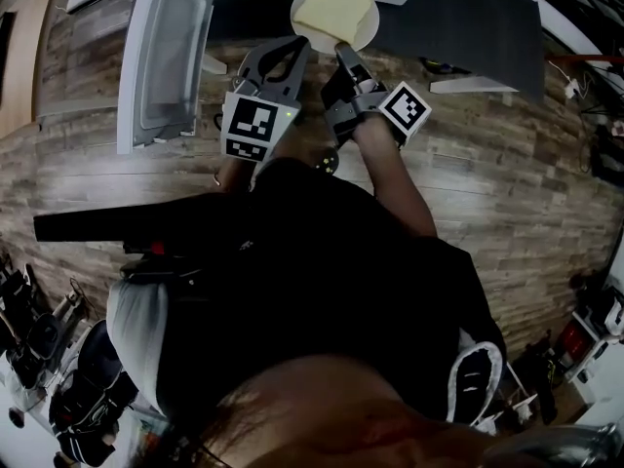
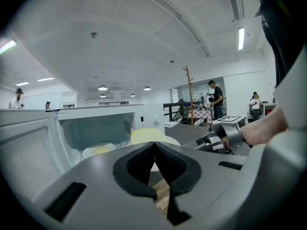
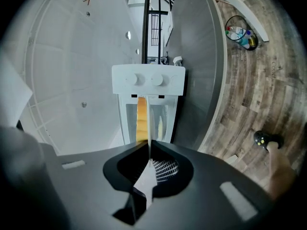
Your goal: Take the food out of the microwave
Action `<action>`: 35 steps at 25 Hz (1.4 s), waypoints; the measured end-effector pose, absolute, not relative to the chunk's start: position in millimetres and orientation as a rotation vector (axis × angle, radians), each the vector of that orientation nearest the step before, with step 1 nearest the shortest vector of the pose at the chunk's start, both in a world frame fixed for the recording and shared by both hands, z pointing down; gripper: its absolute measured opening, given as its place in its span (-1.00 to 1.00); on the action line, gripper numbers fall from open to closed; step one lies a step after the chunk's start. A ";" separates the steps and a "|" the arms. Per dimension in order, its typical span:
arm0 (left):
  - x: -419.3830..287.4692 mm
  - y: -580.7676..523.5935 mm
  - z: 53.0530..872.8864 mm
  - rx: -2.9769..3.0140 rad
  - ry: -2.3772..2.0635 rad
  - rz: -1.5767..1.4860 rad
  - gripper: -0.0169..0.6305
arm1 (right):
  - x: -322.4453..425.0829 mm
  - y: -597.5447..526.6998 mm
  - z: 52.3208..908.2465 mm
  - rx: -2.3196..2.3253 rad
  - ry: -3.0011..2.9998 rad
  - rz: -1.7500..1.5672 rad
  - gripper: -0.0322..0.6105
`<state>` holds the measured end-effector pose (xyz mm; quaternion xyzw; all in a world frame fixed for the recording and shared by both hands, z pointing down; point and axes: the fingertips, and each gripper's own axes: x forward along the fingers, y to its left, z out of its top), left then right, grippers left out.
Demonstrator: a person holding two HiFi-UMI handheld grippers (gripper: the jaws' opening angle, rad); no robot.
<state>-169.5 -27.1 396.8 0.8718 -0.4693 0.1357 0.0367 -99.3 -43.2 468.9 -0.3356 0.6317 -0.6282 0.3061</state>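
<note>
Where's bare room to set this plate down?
The grey tabletop right of the microwave looks mostly bare. It is crowded in front of the microwave, beside its open door: the left gripper and right gripper sit close together, the right one shut on the plate.

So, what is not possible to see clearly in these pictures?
- Head view: the inside of the microwave, cut off by the top edge.
- Right gripper view: the plate is edge-on, so the top of the food is hidden.
- Left gripper view: the plate's near rim, behind the shut left gripper.
</note>
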 end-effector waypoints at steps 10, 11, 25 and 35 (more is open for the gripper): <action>-133.0 2.2 394.3 2.727 -1.389 0.433 -0.93 | -58.5 -5.3 467.4 -0.909 1.628 -1.624 -0.87; -130.2 3.0 394.1 2.736 -1.375 0.436 -0.93 | -55.6 -3.8 466.4 -0.916 1.620 -1.616 -0.87; -71.5 17.9 386.4 2.829 -1.203 0.402 -0.93 | 15.8 22.3 451.0 -1.011 1.529 -1.475 -0.87; -24.9 23.9 383.3 2.897 -1.092 0.418 -0.93 | 61.4 35.5 445.6 -1.068 1.474 -1.424 -0.87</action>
